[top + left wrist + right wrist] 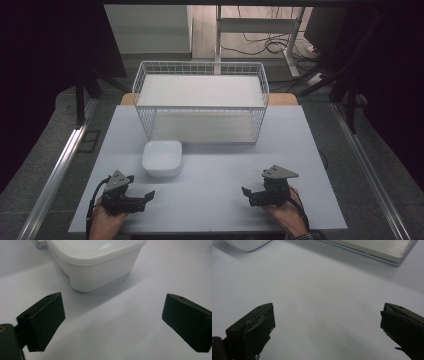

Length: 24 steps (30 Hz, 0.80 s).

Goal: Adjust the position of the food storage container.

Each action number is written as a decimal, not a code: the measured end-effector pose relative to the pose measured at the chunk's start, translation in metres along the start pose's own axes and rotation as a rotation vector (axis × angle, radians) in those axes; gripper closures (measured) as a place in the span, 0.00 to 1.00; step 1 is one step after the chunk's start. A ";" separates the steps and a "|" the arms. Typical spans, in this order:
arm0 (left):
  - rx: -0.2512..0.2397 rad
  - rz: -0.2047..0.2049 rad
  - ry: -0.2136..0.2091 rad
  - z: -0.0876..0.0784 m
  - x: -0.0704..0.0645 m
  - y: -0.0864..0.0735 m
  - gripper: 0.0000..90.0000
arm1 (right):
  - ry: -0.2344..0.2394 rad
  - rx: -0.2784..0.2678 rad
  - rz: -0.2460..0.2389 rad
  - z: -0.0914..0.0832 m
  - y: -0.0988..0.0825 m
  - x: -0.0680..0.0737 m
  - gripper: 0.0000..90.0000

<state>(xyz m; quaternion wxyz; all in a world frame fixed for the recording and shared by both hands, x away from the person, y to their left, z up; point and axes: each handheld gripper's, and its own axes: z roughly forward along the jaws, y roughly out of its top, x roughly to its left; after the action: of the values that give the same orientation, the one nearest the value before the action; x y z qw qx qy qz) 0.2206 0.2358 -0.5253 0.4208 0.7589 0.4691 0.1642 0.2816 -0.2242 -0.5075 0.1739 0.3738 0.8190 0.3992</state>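
Observation:
A white square lidded container (162, 158) sits on the white table (210, 200), left of centre and just in front of the wire rack. My left gripper (141, 187) rests low at the front left, a short way in front of the container and apart from it, jaws spread wide and empty. In the left gripper view the container (95, 262) stands just beyond the open left gripper (113, 312). My right gripper (252, 186) lies at the front right, also open and empty. In the right gripper view the right gripper (327, 315) faces bare tabletop, with a corner of the container (247, 243) at top left.
A white two-tier wire rack (201, 102) stands at the back centre of the table; its lower shelf edge (372, 247) appears in the right gripper view. Beyond the table are a desk frame and cables (265, 42) on the floor. A metal rail (57, 170) runs along the left.

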 end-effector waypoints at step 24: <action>0.028 -0.060 0.000 0.001 0.028 0.016 0.77 | 0.095 0.033 0.007 0.005 0.030 0.006 0.78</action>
<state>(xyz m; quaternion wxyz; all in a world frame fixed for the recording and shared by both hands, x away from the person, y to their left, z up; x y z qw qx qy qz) 0.2448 0.2560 -0.5169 0.4150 0.7501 0.4941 0.1451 0.2948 -0.2049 -0.4875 0.1273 0.3603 0.8314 0.4035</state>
